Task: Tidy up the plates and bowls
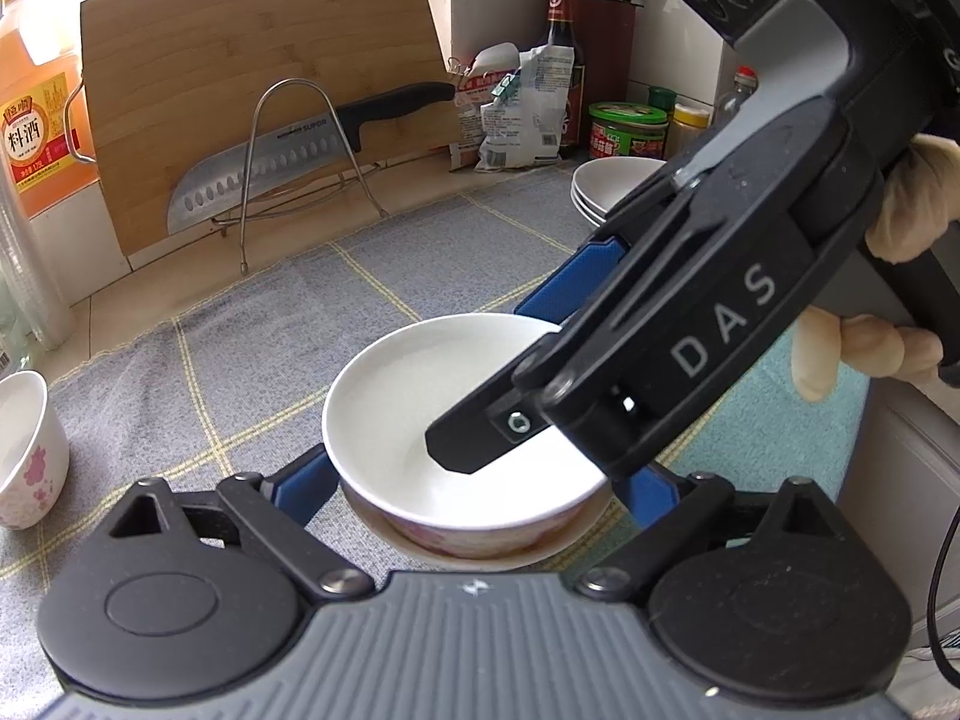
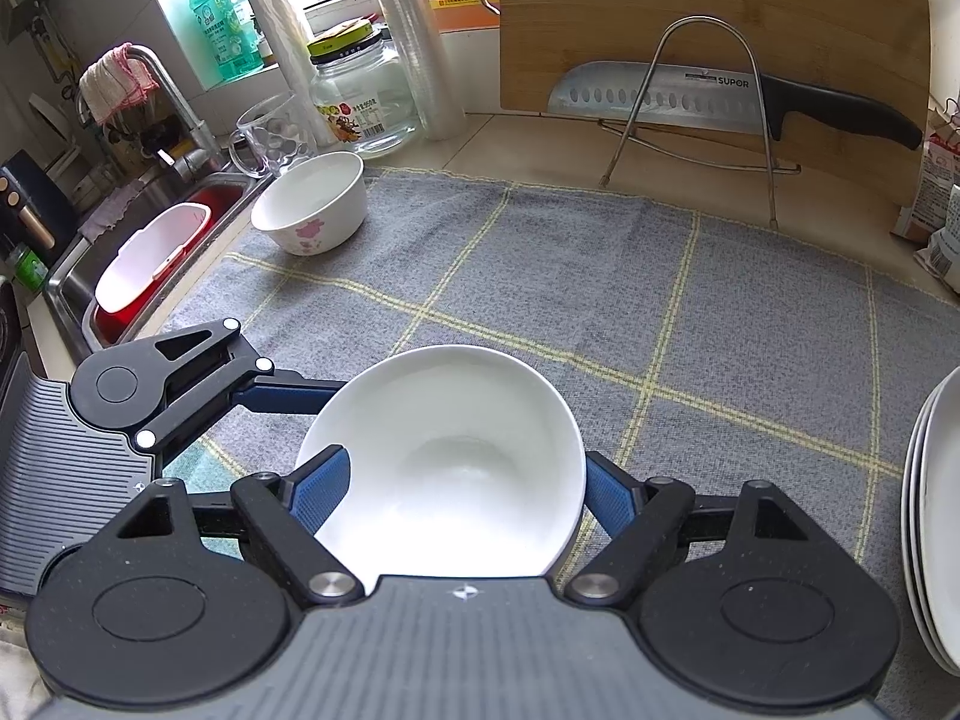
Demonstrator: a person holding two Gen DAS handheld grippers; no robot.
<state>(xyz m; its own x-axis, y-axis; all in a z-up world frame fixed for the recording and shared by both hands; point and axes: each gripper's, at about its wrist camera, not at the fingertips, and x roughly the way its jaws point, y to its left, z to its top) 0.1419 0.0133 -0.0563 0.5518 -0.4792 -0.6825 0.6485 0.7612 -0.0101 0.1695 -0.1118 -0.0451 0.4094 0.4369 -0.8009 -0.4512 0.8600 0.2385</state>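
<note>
A white bowl (image 1: pixel 444 420) with a pink pattern sits low in front of me on a small plate (image 1: pixel 480 552), on the grey checked cloth (image 1: pixel 252 360). My left gripper (image 1: pixel 474 480) has its blue fingers on either side of the plate under the bowl. My right gripper (image 2: pixel 462 486) is shut on the same bowl (image 2: pixel 456 456), one blue finger (image 2: pixel 318 486) inside the rim, one outside. It crosses the left wrist view from the right (image 1: pixel 690 348). A second flowered bowl (image 2: pixel 312 201) stands at the cloth's far left. Stacked white plates (image 2: pixel 936 528) sit at the right.
A bamboo cutting board (image 1: pixel 258 102) and a knife (image 1: pixel 288 162) in a wire rack (image 2: pixel 690 108) stand at the back. Bottles, jars and bags (image 1: pixel 528 108) line the back right. A sink (image 2: pixel 156 252) with a red tub lies left, beside a glass jar (image 2: pixel 360 96) and mug.
</note>
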